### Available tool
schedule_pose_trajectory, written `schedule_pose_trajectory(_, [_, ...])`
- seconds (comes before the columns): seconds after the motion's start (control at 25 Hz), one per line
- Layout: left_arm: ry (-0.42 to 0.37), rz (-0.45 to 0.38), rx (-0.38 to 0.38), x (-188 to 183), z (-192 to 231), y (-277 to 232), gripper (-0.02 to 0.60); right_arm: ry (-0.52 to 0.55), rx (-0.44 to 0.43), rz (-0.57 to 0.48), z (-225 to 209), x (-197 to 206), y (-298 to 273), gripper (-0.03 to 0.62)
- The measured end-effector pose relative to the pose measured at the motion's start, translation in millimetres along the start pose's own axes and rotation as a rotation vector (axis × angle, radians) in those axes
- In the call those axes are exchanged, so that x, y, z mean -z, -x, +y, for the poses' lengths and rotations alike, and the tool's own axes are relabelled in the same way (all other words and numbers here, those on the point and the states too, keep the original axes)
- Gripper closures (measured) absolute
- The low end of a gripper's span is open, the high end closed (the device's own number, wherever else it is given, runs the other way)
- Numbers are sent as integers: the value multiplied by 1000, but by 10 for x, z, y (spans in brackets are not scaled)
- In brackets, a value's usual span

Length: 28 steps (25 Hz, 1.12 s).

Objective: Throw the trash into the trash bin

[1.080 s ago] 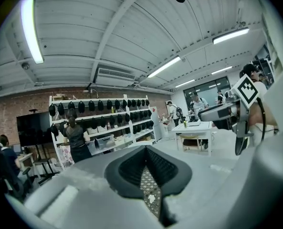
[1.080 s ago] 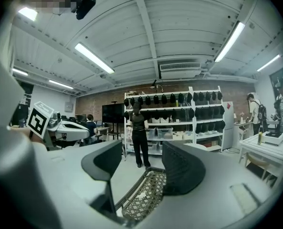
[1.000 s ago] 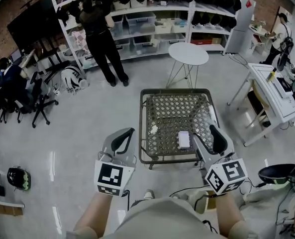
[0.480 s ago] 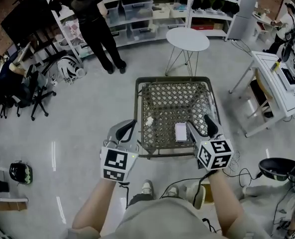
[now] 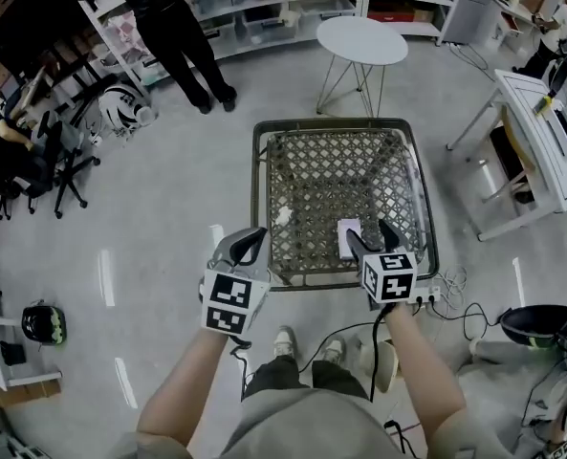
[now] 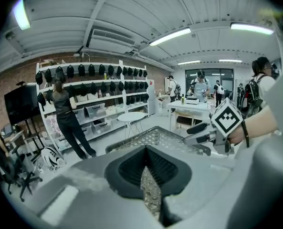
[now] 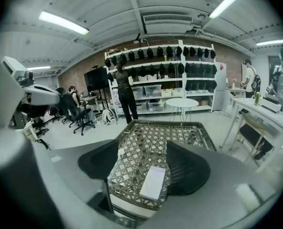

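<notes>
The white box (image 5: 348, 238) lies flat on the mesh floor of the wire basket (image 5: 258, 199), towards its near right corner. It is pale, thin and rectangular, and I'd guess light and stiff. A small crumpled white scrap (image 5: 283, 216) lies apart to its left. I judge the job barely begun: neither of these 2 pieces is gripped, and I can't pick out a separate bin. My right gripper (image 5: 371, 237) has just been opening; its jaws stand wide, with the box beyond them and untouched. My left gripper (image 5: 245, 245) is pinched together on nothing.
</notes>
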State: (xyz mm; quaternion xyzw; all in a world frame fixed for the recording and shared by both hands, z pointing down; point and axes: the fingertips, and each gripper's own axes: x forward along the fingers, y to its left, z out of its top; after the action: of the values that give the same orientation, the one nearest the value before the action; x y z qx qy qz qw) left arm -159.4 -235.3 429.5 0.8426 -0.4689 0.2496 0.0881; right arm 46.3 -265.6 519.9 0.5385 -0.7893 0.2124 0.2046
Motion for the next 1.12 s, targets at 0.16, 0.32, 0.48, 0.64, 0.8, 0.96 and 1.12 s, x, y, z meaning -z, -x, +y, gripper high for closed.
schedule_pose_trajectory(0.16, [38, 63, 29, 325, -11, -203, 578, -25, 4, 82, -34, 433, -306, 273])
schedule_pose_trajectory(0.32, [80, 125, 51, 623, -40, -404, 578, -54, 13, 157, -108, 807, -603, 263])
schedule_pose_trajectory(0.48, [114, 191, 79, 930, -115, -526, 578, -96, 25, 236, -165, 1199, -839, 234])
schedule_pose_trajectory(0.64, [131, 232, 101, 1184, -170, -597, 578, -109, 42, 308, -186, 1534, -1014, 217])
schedule_pose_trajectory(0.8, [135, 263, 122, 1365, -225, -654, 578, -123, 80, 342, -275, 1764, -1130, 218])
schedule_pose_trajectory(0.96, [127, 279, 133, 1473, -248, -672, 578, -126, 81, 370, -281, 1915, -1206, 218])
schedule_pose_trajectory(1.12, [131, 286, 134, 1544, -251, -656, 578, -110, 106, 403, -309, 2017, -1219, 263])
